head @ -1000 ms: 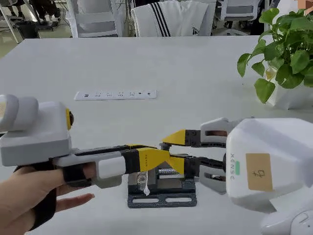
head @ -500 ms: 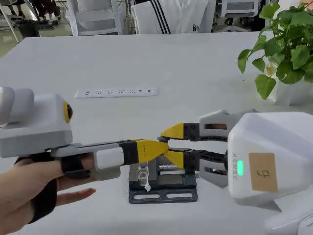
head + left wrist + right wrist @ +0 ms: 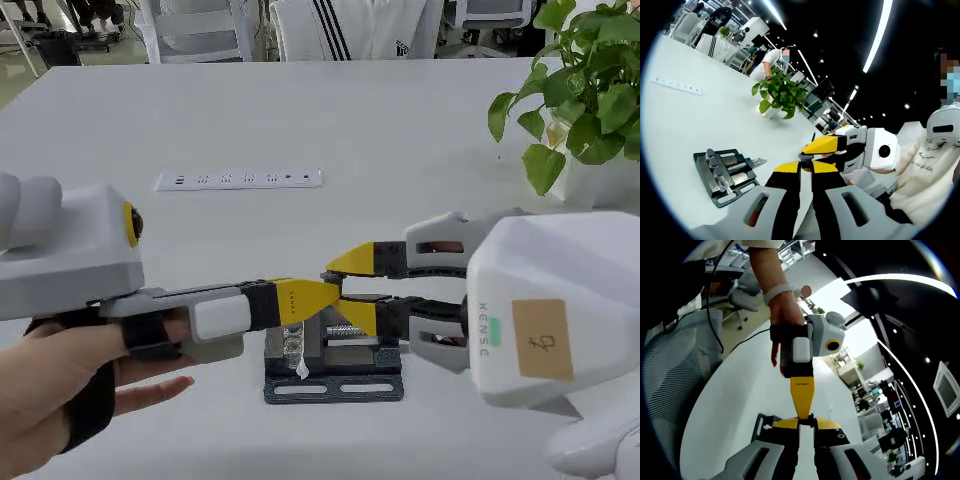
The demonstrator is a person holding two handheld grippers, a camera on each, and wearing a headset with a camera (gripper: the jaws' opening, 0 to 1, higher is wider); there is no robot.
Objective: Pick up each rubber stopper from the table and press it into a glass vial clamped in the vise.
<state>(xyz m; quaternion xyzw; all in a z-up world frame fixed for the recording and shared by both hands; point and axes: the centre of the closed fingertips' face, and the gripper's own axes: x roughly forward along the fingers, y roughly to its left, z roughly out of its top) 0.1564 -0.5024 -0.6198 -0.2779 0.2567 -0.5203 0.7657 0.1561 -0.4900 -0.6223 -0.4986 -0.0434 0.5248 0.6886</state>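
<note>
Vise [image 3: 335, 385]: dark metal, on the white table [image 3: 400, 140], directly below the point where the two grippers' tips meet.
- Contents: the left gripper view shows a row of small glass vials [image 3: 715, 163] upright along one side, the farther ones dark-topped. In the head view one clear vial [image 3: 292, 347] can be made out; the rest are too small to tell.

Stopper [image 3: 806, 157]: small, dark grey, at the tips of the left gripper, above the vise and off the table.

Left gripper [image 3: 806, 163]: yellow jaws drawn together on the stopper. The right gripper view shows the hand [image 3: 782, 322] that carries it.

Right gripper [image 3: 806, 423]: jaws apart, one on each side of the left gripper's tip.

Power strip [image 3: 240, 180]: white, beyond the tips.

Plant [image 3: 585, 90]: green, beyond the right gripper.
</note>
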